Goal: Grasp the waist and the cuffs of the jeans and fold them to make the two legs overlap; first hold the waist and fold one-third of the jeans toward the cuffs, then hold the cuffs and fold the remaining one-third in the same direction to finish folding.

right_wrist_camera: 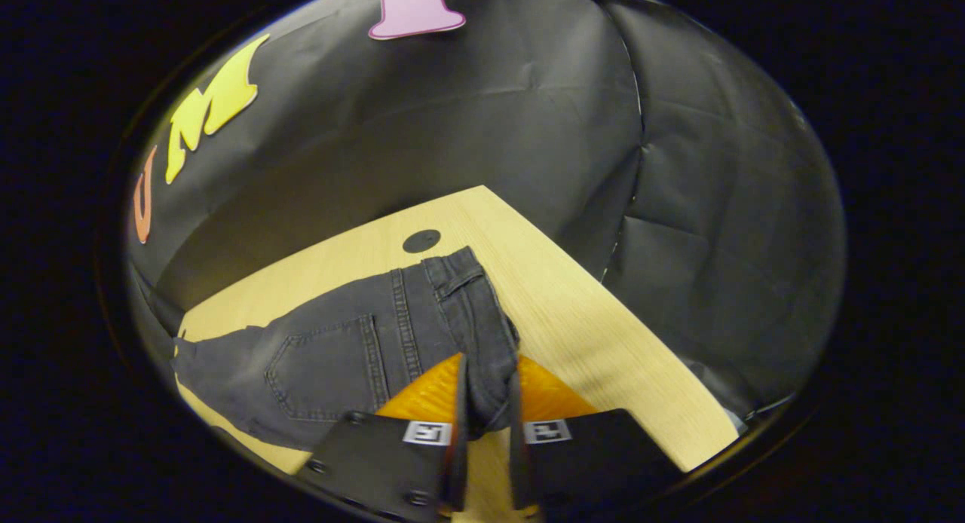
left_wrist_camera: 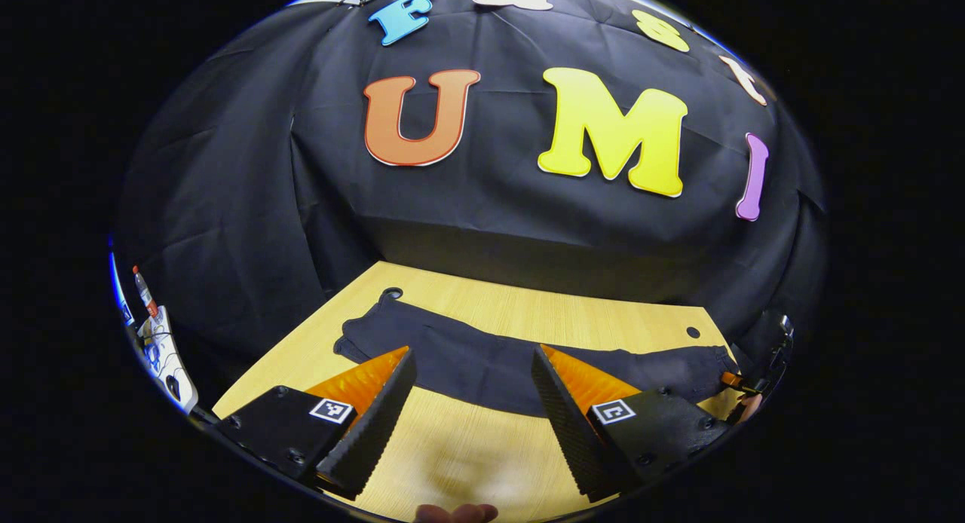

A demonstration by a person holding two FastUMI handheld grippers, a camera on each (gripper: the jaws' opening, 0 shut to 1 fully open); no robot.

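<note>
Your right gripper (right_wrist_camera: 486, 425) is pinching the waist of the dark grey denim jeans (right_wrist_camera: 339, 350). Your left gripper (left_wrist_camera: 473, 402) is wide apart and holds nothing, just above the cuff end. The jeans lie long and flat on the pale wooden table (left_wrist_camera: 482, 448), so none of the 3 folds looks done yet. You can see 1 back pocket and neat seams.
</note>
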